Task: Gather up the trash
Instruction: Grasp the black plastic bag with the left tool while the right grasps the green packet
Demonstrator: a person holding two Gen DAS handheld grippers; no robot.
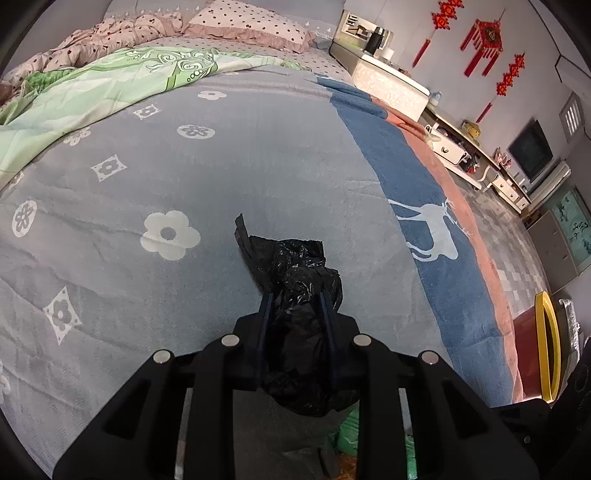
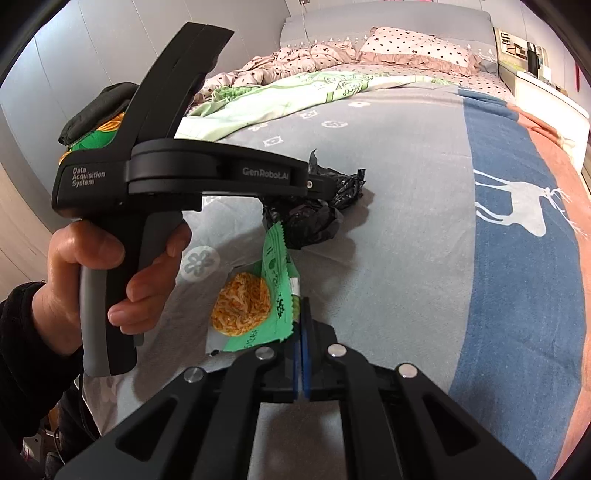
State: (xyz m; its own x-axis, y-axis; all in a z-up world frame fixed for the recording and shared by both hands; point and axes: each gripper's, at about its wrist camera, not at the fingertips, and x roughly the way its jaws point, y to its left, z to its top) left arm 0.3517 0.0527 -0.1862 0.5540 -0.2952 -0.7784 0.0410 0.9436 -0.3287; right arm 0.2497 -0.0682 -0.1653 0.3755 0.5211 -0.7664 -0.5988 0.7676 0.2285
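Left gripper [image 1: 295, 295] clamped crumpled black plastic bag [image 1: 295, 266] | right gripper [image 2: 301, 314] pinched green noodle wrapper [image 2: 275, 284], just below-left of bag.

- My bed [image 1: 258, 155] wears a grey flowered blanket [image 1: 155, 258] with a blue deer band.
- On it: a green patterned quilt [image 1: 74, 99], a pink dotted pillow [image 1: 247, 22], and a rumpled pink duvet [image 1: 110, 33] near the headboard.
- The black trash bag [image 2: 314, 218] rests on the blanket.

Black bag [image 1: 295, 273], green wrapper [image 2: 277, 280] with orange noodles, grey flower-patterned blanket [image 1: 184, 177].
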